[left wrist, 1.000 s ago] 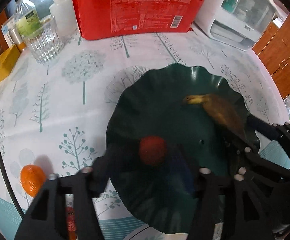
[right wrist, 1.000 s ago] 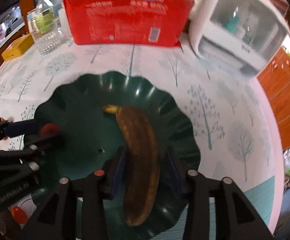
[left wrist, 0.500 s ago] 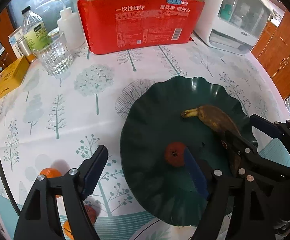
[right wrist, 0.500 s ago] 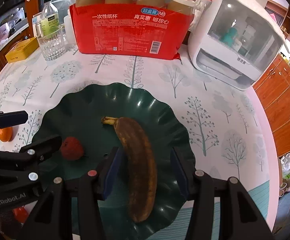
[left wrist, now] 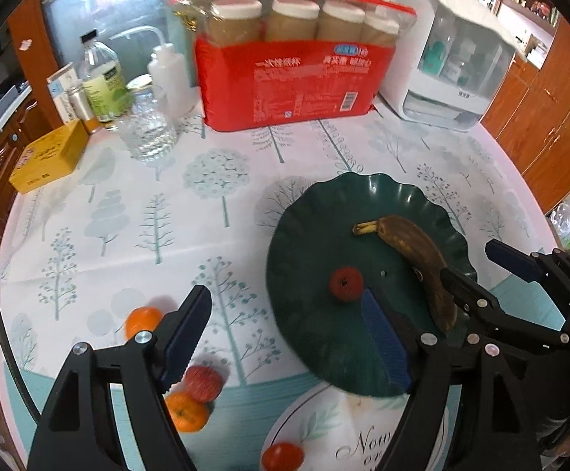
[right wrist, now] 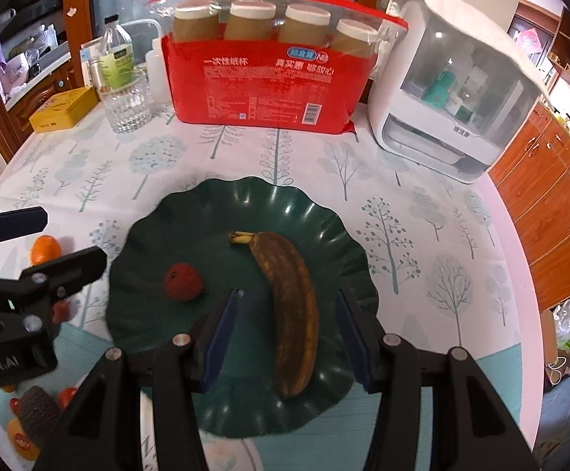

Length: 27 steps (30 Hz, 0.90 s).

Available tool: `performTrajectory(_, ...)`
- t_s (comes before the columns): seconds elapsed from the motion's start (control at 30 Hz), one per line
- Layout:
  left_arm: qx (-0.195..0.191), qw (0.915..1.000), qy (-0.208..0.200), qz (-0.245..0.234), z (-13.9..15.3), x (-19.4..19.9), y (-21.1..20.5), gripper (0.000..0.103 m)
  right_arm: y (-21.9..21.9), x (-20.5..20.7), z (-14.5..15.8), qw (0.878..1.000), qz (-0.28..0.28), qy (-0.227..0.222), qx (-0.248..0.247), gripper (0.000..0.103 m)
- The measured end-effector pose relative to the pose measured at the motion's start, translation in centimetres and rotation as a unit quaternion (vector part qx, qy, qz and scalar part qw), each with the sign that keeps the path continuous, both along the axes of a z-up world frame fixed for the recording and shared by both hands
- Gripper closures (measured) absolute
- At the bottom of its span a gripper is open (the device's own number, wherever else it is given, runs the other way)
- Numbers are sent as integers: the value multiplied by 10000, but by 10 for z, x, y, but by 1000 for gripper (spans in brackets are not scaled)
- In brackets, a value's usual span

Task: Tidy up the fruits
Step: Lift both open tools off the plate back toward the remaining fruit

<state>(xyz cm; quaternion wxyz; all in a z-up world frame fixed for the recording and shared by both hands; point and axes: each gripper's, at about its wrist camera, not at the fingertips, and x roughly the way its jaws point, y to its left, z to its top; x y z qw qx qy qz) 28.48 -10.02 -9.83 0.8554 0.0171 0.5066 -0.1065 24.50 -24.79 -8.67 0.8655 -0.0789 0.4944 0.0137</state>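
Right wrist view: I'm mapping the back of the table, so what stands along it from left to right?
Yellow box → ribbed glass → red paper-cup pack → white cabinet.

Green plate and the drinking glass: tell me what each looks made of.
Green plate: probably glossy moulded plastic, judging by its scalloped rim with sharp highlights; glazed ceramic is possible. Drinking glass: clear cut or pressed glass, see-through with a faceted sparkle.

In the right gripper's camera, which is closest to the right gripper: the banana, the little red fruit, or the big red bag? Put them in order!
From the right gripper:
1. Banana, between its open fingers.
2. Red fruit, left on the green plate.
3. Red bag, far back.
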Motion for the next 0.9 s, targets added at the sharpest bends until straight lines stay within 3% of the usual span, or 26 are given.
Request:
performTrajectory(0.57, -102, 9984, -445, 340, 70, -102, 85, 22, 35, -90, 74, 9986, 144, -254, 446, 51)
performTrajectory(0.9, -23, 9960, -662, 593, 85, -161, 135, 20, 72, -135, 90, 9954, 528, -262, 761, 51)
